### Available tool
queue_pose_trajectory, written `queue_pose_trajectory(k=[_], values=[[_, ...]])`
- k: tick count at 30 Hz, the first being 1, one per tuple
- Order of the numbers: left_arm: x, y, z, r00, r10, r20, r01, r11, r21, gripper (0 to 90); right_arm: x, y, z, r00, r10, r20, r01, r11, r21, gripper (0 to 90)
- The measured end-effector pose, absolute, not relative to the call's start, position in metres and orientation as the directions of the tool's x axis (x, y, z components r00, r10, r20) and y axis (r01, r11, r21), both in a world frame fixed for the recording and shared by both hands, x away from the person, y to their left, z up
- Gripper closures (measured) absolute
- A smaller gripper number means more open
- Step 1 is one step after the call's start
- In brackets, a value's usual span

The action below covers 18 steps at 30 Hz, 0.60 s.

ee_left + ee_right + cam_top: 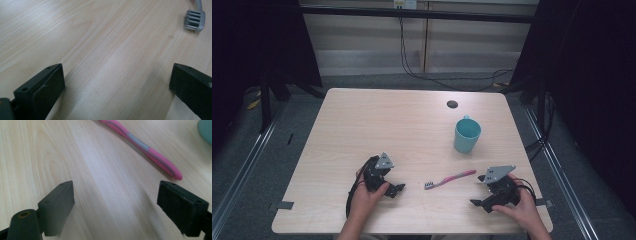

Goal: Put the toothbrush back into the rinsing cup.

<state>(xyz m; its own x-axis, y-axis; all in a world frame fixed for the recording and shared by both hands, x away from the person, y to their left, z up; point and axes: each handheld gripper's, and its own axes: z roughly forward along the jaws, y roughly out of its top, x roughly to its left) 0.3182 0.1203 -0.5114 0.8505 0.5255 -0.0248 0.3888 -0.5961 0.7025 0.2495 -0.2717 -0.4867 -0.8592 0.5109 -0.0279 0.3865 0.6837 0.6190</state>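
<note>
A pink toothbrush (pixel 450 179) with a grey bristle head lies flat on the wooden table (pixel 377 125), between my two grippers. A teal mug (pixel 467 134) stands upright beyond it. My left gripper (pixel 395 190) rests near the front edge, left of the brush, open and empty; its view has the bristle head (pixel 195 20) at the top right, apart from the jaws. My right gripper (pixel 479 192) sits right of the brush, open and empty. The pink handle (pixel 147 150) runs across the top of the right gripper view, beyond the jaws (pixel 116 202).
A dark round cable hole (pixel 452 104) sits in the table behind the mug. Black frames and cables stand on the floor behind and beside the table. A strip of tape (pixel 283 205) marks the front left corner.
</note>
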Motion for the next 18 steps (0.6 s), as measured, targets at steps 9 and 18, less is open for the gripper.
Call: queue_pose_trajectory(k=[9,18], values=[[0.318,0.12,-0.511,0.85,0.526,-0.025,0.39,-0.596,0.702,0.0,0.262,-0.263,-0.476,-0.879,0.476,-0.027,0.371,0.718,0.589,14.5],[0.318,0.12,-0.511,0.851,0.525,-0.025,0.389,-0.595,0.703,0.0,0.273,-0.248,-0.471,-0.903,0.427,-0.041,0.334,0.76,0.558,14.7]])
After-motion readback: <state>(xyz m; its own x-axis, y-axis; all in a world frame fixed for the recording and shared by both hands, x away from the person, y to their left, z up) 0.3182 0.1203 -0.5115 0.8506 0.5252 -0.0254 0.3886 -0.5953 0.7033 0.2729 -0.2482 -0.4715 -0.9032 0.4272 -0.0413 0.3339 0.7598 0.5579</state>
